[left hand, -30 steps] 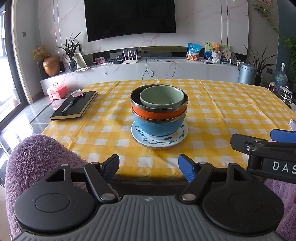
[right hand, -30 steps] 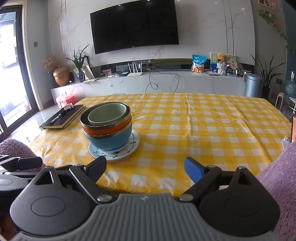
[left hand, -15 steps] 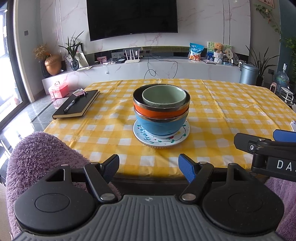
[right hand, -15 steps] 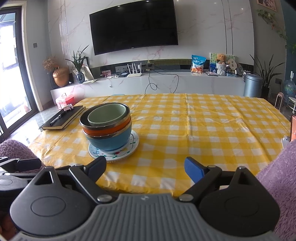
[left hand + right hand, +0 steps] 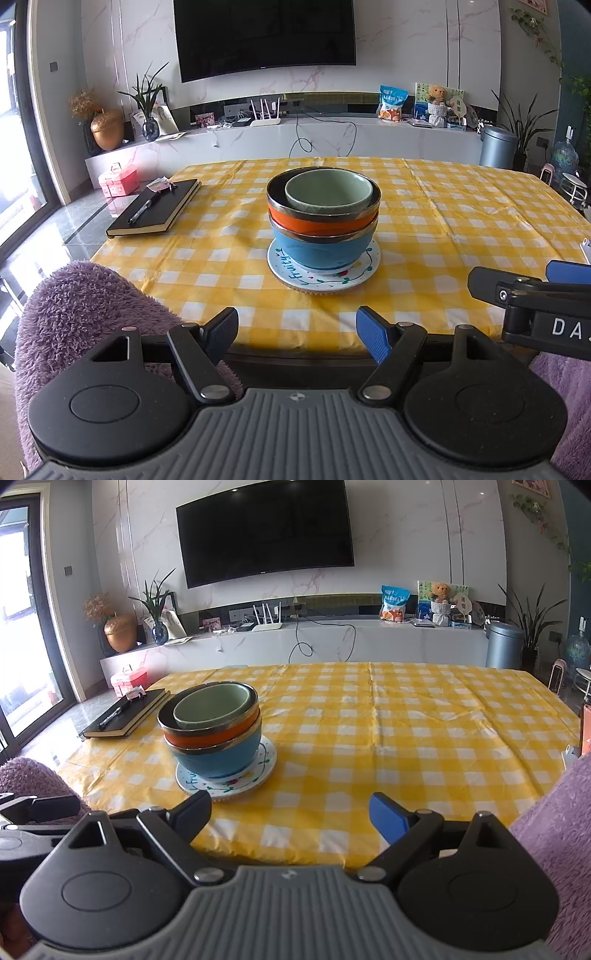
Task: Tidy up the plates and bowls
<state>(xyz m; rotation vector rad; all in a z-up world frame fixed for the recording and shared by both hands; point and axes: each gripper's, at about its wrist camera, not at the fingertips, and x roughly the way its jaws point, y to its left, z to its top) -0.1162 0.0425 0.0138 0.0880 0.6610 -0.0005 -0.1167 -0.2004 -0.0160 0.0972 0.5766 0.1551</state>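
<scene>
Where plate (image 5: 325,277) sits, blue bowl (image 5: 320,251), orange bowl (image 5: 322,222), green bowl (image 5: 328,192) nested

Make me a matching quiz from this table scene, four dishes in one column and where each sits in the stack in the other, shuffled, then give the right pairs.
Column one:
1. green bowl
2. orange bowl
3. blue bowl
4. painted plate

Column two:
A. lowest bowl, standing on the plate
B. at the very bottom, on the checked tablecloth
C. nested innermost, on top
D. middle bowl, between the other two

Pairs: 1-C, 2-D, 3-A, 4-B
</scene>
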